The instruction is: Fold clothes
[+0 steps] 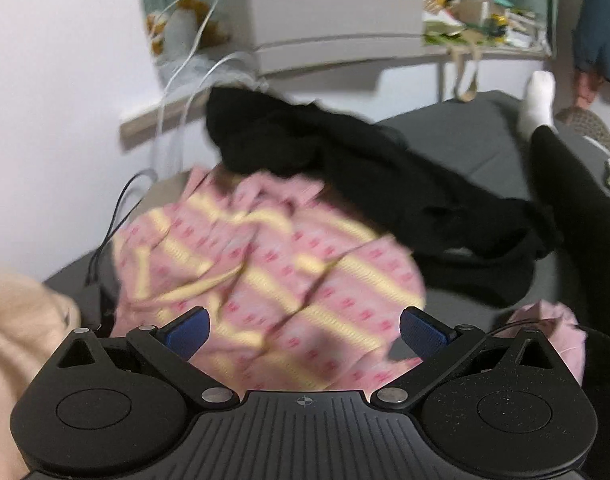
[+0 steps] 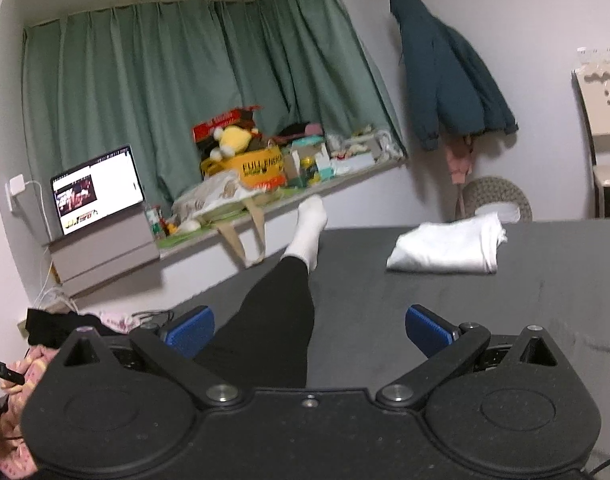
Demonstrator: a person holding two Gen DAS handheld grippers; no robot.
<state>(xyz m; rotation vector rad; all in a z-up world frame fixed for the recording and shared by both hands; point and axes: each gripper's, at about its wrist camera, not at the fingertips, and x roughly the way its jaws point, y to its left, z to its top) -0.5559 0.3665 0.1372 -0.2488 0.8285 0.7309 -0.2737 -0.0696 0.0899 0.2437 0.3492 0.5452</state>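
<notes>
Left gripper [image 1: 305, 330] spread wide, holding nothing, above one pink striped garment [image 1: 265, 276] — one black garment [image 1: 369, 184] heaped just beyond it; right gripper [image 2: 309, 330] likewise wide and empty over the grey bed [image 2: 445, 312], a leg [image 2: 273, 320] between its fingers — one folded white garment [image 2: 449, 250] farther off.

Black grippers, blue fingers [image 2: 429, 330], seemingly ribbed.
</notes>
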